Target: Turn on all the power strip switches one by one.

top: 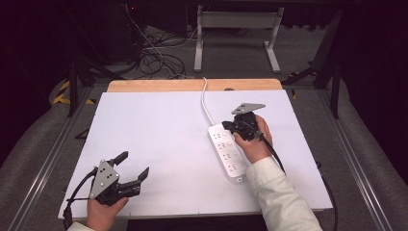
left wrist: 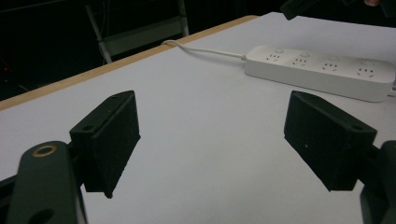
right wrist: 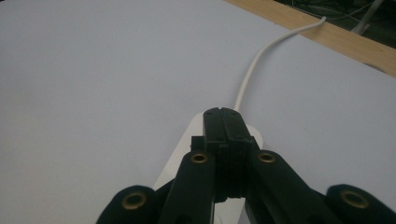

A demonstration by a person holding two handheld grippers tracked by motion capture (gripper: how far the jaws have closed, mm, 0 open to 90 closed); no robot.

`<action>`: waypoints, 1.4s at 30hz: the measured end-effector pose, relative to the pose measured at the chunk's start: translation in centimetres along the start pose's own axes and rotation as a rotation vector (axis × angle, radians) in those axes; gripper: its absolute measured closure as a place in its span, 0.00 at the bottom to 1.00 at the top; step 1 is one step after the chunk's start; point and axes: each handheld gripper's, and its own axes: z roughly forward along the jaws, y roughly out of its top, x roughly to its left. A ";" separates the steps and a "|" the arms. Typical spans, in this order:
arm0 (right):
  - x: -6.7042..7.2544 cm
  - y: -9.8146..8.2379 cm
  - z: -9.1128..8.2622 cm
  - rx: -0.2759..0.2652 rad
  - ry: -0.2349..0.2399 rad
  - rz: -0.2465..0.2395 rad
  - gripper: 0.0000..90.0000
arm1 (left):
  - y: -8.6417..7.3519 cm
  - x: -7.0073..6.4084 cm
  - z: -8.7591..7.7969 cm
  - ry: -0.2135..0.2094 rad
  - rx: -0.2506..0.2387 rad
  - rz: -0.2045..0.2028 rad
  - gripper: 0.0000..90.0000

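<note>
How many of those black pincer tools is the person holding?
2. The left gripper rests near the table's front left corner, jaws wide open; the right gripper is shut over the white power strip's far end.

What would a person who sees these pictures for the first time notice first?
The eye falls first on the white power strip, which lies right of centre on the white table, its cord running off the far edge. The right gripper hangs over the strip's far end with its jaws pressed together and nothing between them. At the near left corner, the left gripper stands wide open over bare table.
</note>
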 end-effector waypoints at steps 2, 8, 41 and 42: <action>0.1 0.0 -0.4 -0.006 -0.005 -0.009 1.00 | 0.0 -0.1 0.0 0.001 0.000 0.001 0.21; 0.4 0.1 -1.5 -0.025 0.003 -0.013 0.95 | 0.0 0.1 0.0 0.004 -0.001 -0.005 0.20; 1.0 0.4 -3.8 -0.220 0.109 -0.086 0.37 | 0.0 0.1 -0.2 0.008 -0.007 -0.002 0.21; 1.0 0.3 -4.0 -0.227 0.116 -0.080 0.35 | 0.0 0.2 -0.2 0.008 -0.006 -0.001 0.21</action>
